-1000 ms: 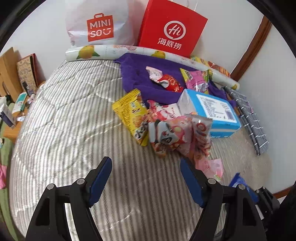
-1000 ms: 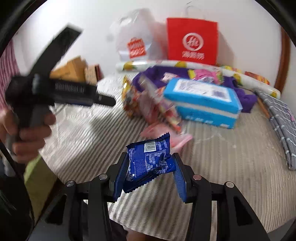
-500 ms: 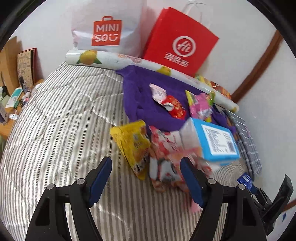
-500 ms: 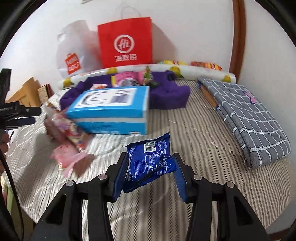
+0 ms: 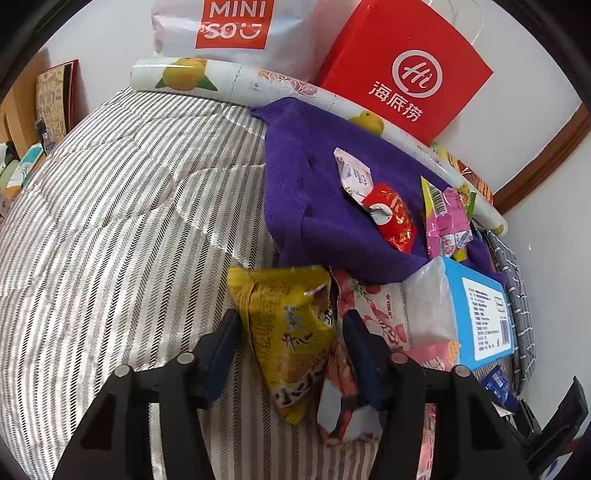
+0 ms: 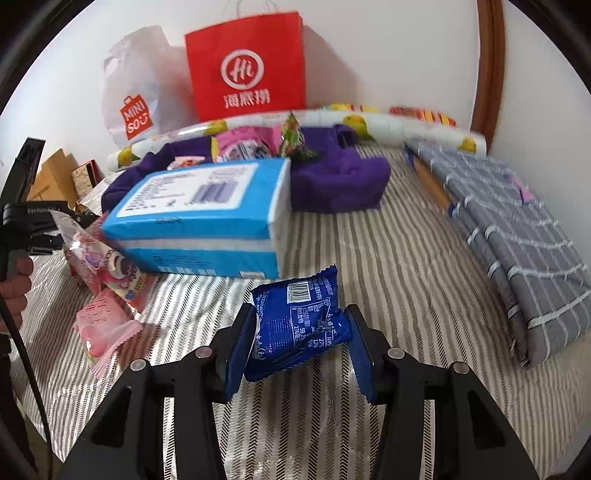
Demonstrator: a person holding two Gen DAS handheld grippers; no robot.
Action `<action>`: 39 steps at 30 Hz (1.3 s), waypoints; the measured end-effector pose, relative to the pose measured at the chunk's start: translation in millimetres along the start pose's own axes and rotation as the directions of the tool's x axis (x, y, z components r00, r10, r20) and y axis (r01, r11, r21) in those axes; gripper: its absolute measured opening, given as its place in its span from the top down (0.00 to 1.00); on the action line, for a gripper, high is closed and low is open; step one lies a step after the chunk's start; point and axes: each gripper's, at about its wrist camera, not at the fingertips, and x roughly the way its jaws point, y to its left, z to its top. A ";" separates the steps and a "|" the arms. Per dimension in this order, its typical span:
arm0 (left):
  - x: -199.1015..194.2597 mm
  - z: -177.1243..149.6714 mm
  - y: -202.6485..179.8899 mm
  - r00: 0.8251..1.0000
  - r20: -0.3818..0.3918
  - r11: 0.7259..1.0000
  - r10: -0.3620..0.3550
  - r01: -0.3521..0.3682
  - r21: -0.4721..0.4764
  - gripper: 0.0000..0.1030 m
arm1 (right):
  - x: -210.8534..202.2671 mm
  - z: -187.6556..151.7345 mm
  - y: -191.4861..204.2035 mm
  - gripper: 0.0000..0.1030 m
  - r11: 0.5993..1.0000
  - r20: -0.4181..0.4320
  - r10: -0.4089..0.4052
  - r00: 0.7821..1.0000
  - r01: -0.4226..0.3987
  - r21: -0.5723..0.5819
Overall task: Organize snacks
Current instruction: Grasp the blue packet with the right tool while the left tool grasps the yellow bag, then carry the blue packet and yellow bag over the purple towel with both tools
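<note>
My left gripper is open, its jaws on either side of a yellow snack packet lying on the striped bed; whether the pads touch it I cannot tell. Pink and red packets lie just right of it, against a blue tissue pack. More snacks, a red packet and a pink one, lie on a purple cloth. My right gripper is shut on a blue snack packet held above the bed, in front of the tissue pack.
A red paper bag and a white Miniso bag stand against the wall behind a rolled lemon-print mat. A folded grey checked cloth lies at the bed's right. Pink packets lie at the left of the right wrist view.
My left gripper has moved forward and down until its jaws straddle the yellow packet. My right gripper has come closer to the bed, still holding the blue packet.
</note>
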 end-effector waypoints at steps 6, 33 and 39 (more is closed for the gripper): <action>-4.8 -2.5 0.1 0.999 0.025 0.999 -0.030 0.030 0.022 0.62 | 6.3 1.0 -8.4 0.53 0.999 -0.028 0.013 1.000 -0.012 0.048; -71.2 -61.9 5.9 0.999 0.001 0.994 -0.042 0.041 0.099 0.63 | -6.8 -4.9 10.0 0.53 0.992 0.032 -0.124 0.992 0.125 -0.030; -82.0 -76.7 -2.3 0.998 0.014 0.990 -0.057 0.054 0.127 0.63 | -22.9 -10.8 19.9 0.53 0.989 0.071 -0.130 0.989 0.134 -0.060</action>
